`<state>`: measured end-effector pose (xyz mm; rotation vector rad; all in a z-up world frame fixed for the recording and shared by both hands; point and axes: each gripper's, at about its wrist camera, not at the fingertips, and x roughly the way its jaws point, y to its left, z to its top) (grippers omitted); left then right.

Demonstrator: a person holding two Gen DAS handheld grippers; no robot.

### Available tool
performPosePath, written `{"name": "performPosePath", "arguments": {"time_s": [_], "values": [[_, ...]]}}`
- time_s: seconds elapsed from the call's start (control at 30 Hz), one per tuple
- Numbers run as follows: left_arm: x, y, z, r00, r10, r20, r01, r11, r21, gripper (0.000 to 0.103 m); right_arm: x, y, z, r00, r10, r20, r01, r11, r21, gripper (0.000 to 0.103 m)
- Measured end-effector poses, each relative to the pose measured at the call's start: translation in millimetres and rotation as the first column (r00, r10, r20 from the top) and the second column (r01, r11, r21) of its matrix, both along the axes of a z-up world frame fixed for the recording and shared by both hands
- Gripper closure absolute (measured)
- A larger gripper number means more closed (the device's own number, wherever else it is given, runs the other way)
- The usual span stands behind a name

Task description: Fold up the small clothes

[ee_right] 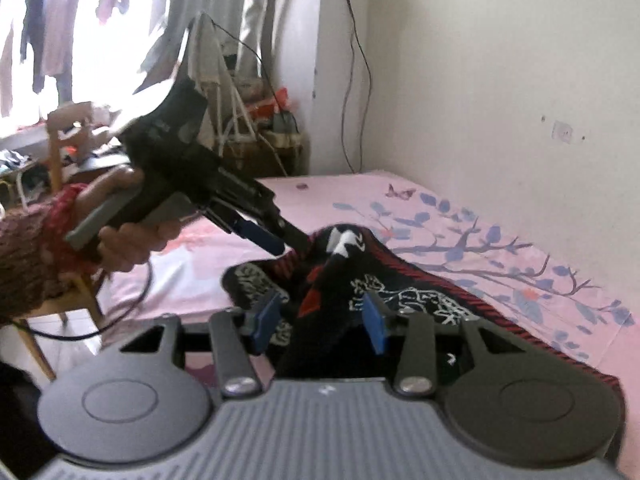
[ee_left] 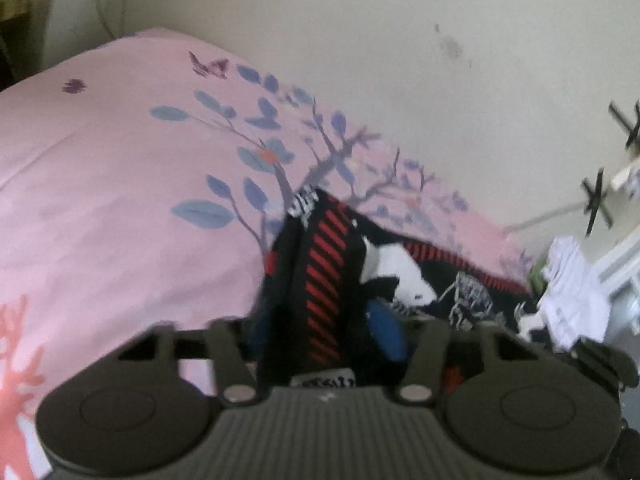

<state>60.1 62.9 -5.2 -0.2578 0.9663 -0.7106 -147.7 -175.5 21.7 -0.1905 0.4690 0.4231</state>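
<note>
A small black garment (ee_right: 400, 292) with red stripes and white print lies bunched on the pink bedsheet (ee_right: 500, 216). It also shows in the left wrist view (ee_left: 332, 272). My left gripper (ee_left: 320, 332) is shut on a raised fold of the garment; in the right wrist view it (ee_right: 288, 242) comes in from the left, held by a hand, pinching the cloth's top edge. My right gripper (ee_right: 320, 320) is open, its blue pads (ee_right: 266, 320) on either side of the near part of the garment, not closed on it.
The bed meets a cream wall (ee_right: 500, 80) on the right. A wooden chair (ee_right: 60, 140), a cluttered table and hanging clothes stand beyond the bed's left side. A cable (ee_right: 356, 60) runs down the wall corner. White items (ee_left: 576, 280) lie at the bed's right in the left wrist view.
</note>
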Motion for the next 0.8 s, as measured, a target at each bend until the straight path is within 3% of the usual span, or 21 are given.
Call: {"name": "performPosePath", "arguments": {"time_s": [0.07, 0.13, 0.2, 0.27, 0.33, 0.43, 0.5, 0.6, 0.67, 0.77, 0.8], "values": [[1, -7, 4, 1.0, -0.014, 0.007, 0.014, 1.0, 0.023, 0.09, 13, 12, -15, 0.998, -0.023, -0.052, 0.02, 0.998, -0.064, 0.082], [4, 2, 18, 0.999, -0.027, 0.018, 0.027, 0.999, -0.034, 0.09, 17, 17, -23, 0.996, -0.046, -0.072, 0.039, 0.994, -0.097, 0.096], [7, 16, 34, 0.999, -0.024, 0.023, 0.026, 0.994, -0.103, 0.09, 20, 9, -14, 0.993, -0.05, -0.103, 0.048, 0.999, -0.018, 0.103], [7, 29, 46, 0.999, -0.026, 0.019, 0.029, 0.985, -0.168, 0.091, 18, 2, 1, 0.994, -0.039, -0.102, 0.047, 0.996, 0.08, 0.103], [3, 38, 53, 0.999, -0.022, 0.031, 0.027, 0.984, -0.175, 0.091, 16, 3, 7, 0.995, -0.012, -0.098, 0.023, 0.992, 0.12, 0.103], [5, 51, 42, 0.999, 0.031, 0.015, -0.029, 0.993, -0.118, 0.091, 27, 13, -11, 0.985, 0.027, -0.173, 0.0, 0.989, 0.151, 0.103], [12, 59, 23, 0.996, 0.072, -0.048, -0.076, 0.994, -0.076, 0.092, 37, 20, -33, 0.969, 0.02, -0.247, 0.019, 0.988, 0.155, 0.103], [12, 66, 5, 0.99, 0.101, -0.095, -0.104, 0.994, -0.033, 0.09, 40, 12, -35, 0.971, 0.042, -0.234, 0.007, 0.979, 0.203, 0.103], [11, 64, 6, 0.993, 0.081, -0.089, -0.086, 0.995, -0.058, 0.081, 42, 2, -29, 0.968, 0.044, -0.247, 0.019, 0.969, 0.246, 0.103], [9, 49, 18, 0.998, 0.069, -0.015, -0.069, 0.996, -0.049, 0.044, 41, -9, -11, 0.979, 0.03, -0.2, 0.034, 0.949, 0.312, 0.103], [9, 43, 21, 0.998, 0.063, 0.005, -0.063, 0.997, -0.047, 0.043, 41, -8, -8, 0.982, 0.023, -0.185, 0.037, 0.949, 0.314, 0.102]]}}
